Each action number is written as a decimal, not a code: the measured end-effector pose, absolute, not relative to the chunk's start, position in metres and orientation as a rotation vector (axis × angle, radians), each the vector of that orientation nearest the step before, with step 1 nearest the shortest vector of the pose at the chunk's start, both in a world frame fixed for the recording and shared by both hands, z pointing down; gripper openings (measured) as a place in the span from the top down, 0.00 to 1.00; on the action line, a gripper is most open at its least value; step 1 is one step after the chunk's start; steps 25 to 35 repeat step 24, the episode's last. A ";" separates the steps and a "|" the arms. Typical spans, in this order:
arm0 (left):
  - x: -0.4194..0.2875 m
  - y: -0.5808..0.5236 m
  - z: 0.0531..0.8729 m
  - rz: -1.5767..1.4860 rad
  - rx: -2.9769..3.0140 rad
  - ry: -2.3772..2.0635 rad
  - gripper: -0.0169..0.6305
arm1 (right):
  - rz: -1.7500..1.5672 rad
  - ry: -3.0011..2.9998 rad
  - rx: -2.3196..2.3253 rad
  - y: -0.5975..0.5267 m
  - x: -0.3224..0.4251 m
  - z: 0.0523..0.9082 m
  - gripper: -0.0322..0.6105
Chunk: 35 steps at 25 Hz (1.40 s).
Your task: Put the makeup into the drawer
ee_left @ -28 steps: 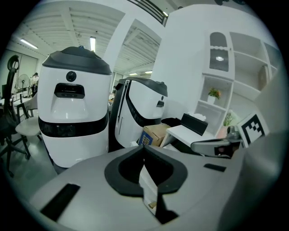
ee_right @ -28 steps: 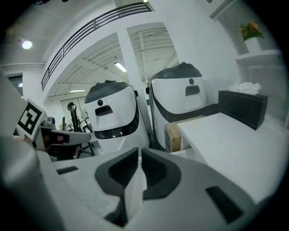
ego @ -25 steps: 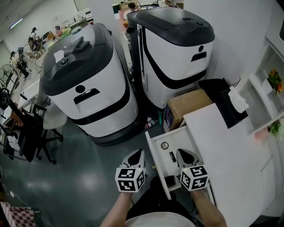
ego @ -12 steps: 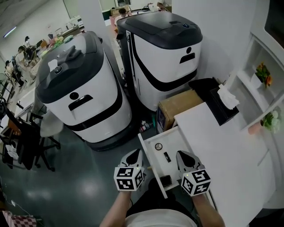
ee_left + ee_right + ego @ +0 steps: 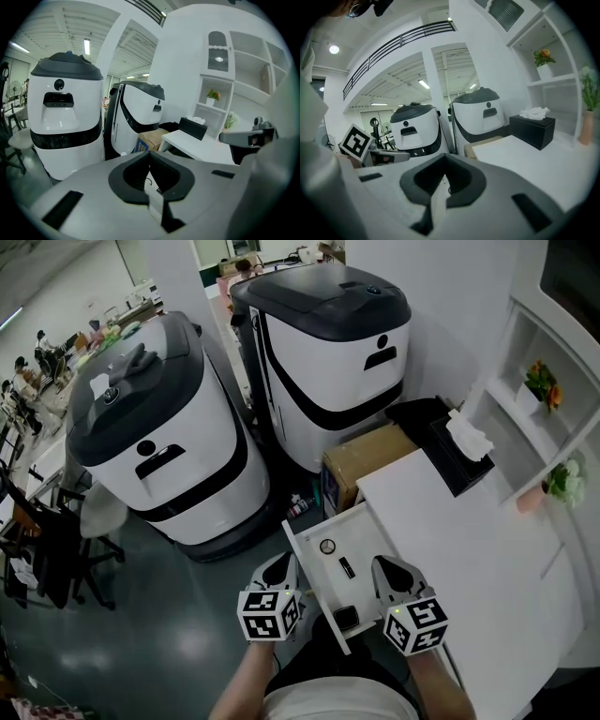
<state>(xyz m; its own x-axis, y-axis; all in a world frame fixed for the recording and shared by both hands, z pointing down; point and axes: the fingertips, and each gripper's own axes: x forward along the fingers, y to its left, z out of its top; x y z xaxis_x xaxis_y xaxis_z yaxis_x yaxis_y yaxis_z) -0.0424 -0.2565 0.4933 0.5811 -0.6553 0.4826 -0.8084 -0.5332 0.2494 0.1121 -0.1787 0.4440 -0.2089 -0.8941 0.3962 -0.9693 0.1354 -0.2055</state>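
The white drawer [image 5: 307,570] stands pulled out of the white desk [image 5: 459,549]. Inside it lie a small round compact [image 5: 327,547], a black stick [image 5: 346,567] and a dark square case [image 5: 346,618] near the front. My left gripper [image 5: 281,564] hangs just left of the drawer over the floor, its jaws shut and empty. My right gripper [image 5: 387,565] is held over the drawer's right edge, also shut with nothing in it. In the left gripper view the left gripper [image 5: 151,158] shows closed jaws, and in the right gripper view the right gripper [image 5: 445,163] does too.
Two large white-and-black machines [image 5: 155,442] [image 5: 328,343] stand beyond the drawer. A cardboard box [image 5: 366,460] sits on the floor by the desk. A black tissue box [image 5: 459,454] is at the desk's far end, below wall shelves with plants [image 5: 539,385]. An office chair [image 5: 47,540] stands far left.
My right gripper has lifted a little above the drawer's right side. The left gripper has barely shifted. The items in the drawer lie as before.
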 end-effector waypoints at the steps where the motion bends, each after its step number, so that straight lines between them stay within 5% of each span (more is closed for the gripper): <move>1: -0.042 -0.256 0.494 0.463 2.368 -1.170 0.97 | 0.628 -2.223 1.853 -0.178 0.112 0.444 0.95; 35: -0.048 -0.259 0.504 0.498 2.375 -1.133 0.97 | 0.698 -2.196 1.830 -0.171 0.099 0.468 0.95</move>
